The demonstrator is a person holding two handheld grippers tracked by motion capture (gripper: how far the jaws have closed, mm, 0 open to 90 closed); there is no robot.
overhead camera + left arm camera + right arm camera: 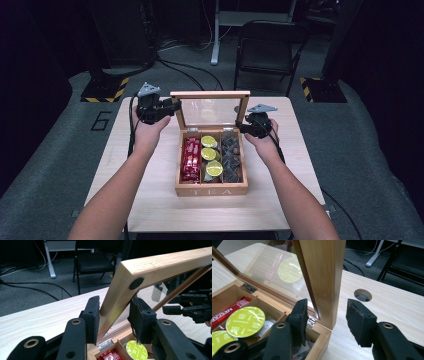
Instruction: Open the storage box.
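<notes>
A wooden tea box [212,190] stands mid-table with its glass lid [210,94] raised upright. It holds red packets [191,159], lime-green capsules [210,155] and dark sachets [231,157] in three compartments. My left gripper [172,106] is at the lid's left edge. In the left gripper view the left gripper [116,302] is shut on the lid [160,265], pads on both faces. My right gripper [242,127] is at the lid's right edge. In its own view the right gripper [327,302] straddles the lid frame [322,270], open, with the outer pad clear of the wood.
The light wooden table [150,200] has a round cable hole [363,295] just right of the box. A black folding chair [267,47] and a white desk leg [216,35] stand on the grey floor beyond the far edge.
</notes>
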